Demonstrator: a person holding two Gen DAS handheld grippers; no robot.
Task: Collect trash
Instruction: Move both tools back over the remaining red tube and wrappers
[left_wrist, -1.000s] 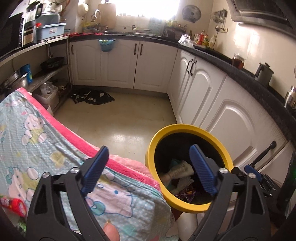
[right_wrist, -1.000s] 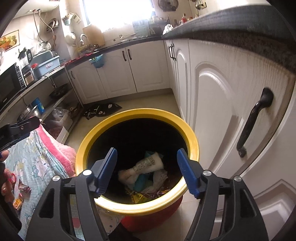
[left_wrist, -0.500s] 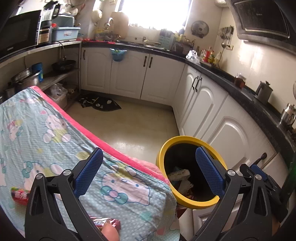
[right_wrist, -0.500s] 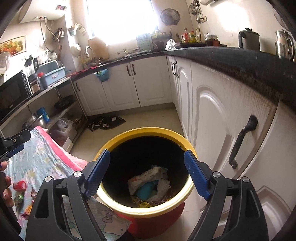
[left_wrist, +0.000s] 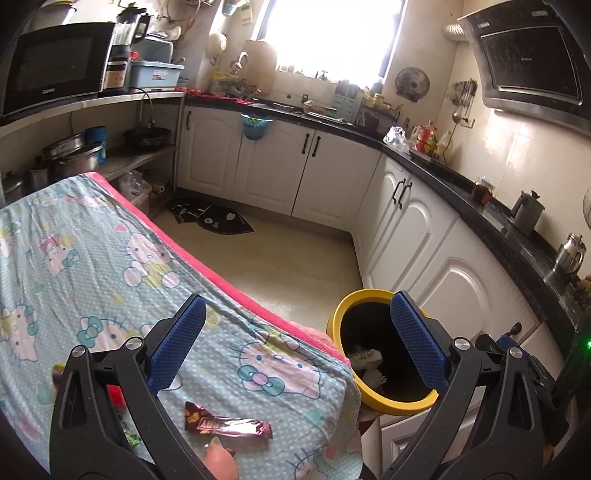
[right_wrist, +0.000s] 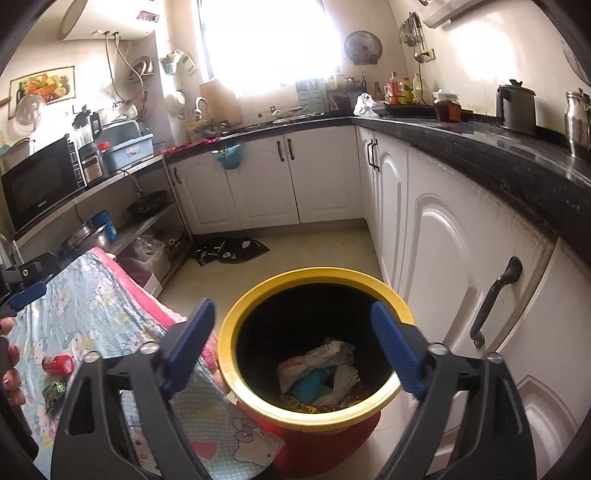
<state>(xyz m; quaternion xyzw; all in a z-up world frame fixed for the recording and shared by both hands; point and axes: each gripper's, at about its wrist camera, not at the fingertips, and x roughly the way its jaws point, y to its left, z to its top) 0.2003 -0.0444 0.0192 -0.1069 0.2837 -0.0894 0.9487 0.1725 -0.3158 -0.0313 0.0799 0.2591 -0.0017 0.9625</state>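
Note:
My left gripper (left_wrist: 295, 332) stands open and empty above the near corner of a table under a cartoon-cat cloth (left_wrist: 92, 258). A maroon snack wrapper (left_wrist: 225, 424) lies on the cloth just below it, with a small red item (left_wrist: 114, 393) and a green wrapper (left_wrist: 131, 437) behind the left finger. My right gripper (right_wrist: 293, 332) hangs over a yellow-rimmed red bin (right_wrist: 229, 354); its jaws are opening with nothing between them. Crumpled trash (right_wrist: 317, 369) lies at the bottom of the bin. The red item (right_wrist: 57, 363) and green wrapper (right_wrist: 55, 391) also show in the right wrist view.
The bin (left_wrist: 369, 402) stands on the floor between the table corner and white cabinets (right_wrist: 443, 258) under a black counter. A dark mat (left_wrist: 221, 221) lies on the tiled floor further back. Shelves with pots and a microwave (left_wrist: 51, 66) stand at the left.
Both grippers have risen and drawn back from the bin. The left view now takes in more of the table, and the maroon wrapper has come into sight. The right jaws have spread wider.

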